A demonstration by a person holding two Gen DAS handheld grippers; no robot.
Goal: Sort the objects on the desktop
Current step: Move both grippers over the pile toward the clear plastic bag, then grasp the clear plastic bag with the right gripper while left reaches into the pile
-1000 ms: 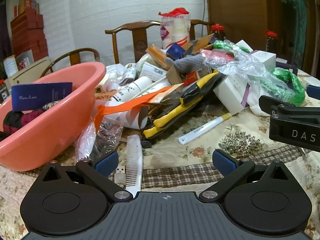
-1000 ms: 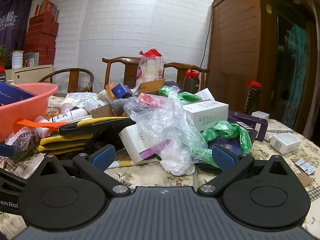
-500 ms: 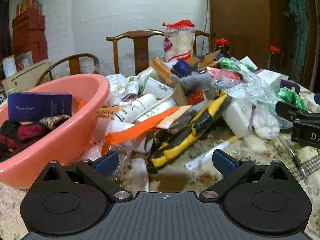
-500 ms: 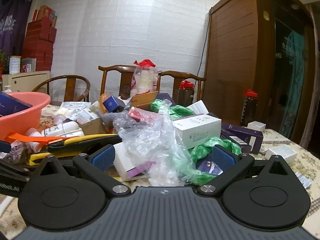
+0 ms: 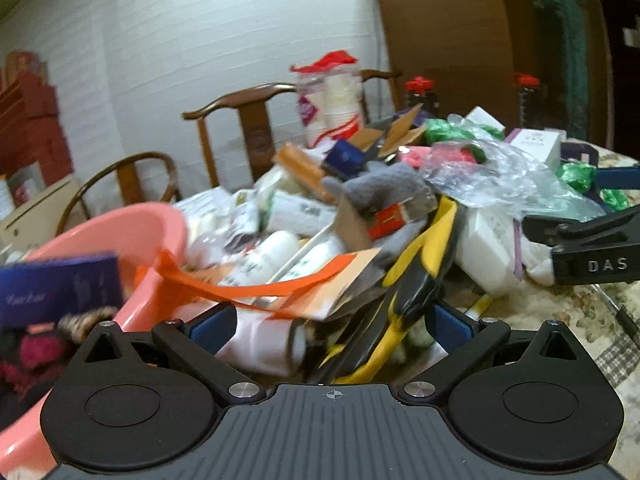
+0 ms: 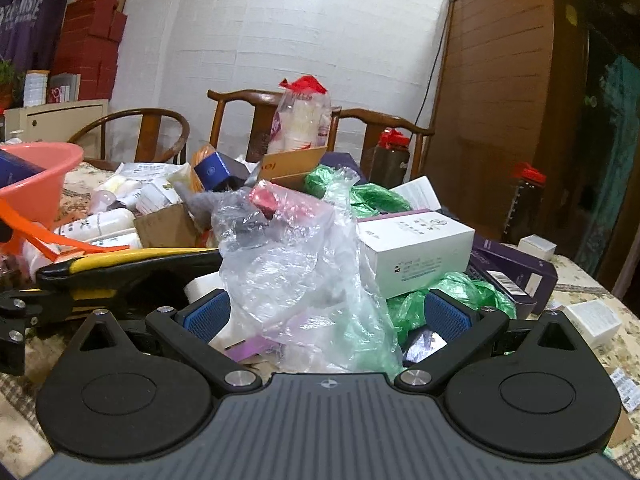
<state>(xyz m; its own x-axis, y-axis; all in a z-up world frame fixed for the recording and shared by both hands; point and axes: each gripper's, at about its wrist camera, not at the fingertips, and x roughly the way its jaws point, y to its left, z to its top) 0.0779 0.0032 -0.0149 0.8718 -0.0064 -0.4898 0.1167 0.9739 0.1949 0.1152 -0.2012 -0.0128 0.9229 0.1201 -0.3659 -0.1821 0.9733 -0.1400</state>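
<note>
Left tongs gape over a yellow-black pouch and an orange strip. Right tongs gape around crumpled clear plastic. Beyond, a white box tops the heap mid-table; a pink basin sits near the left edge.

My left wrist view is motion-smeared: lettering on the purple box left of my jaws is unreadable, and the bottle labels ahead of them are too. The pink basin runs off the left edge. In the right wrist view, clear plastic between my jaws hides whatever lies beneath it, and the tabletop is cut off at right.
</note>
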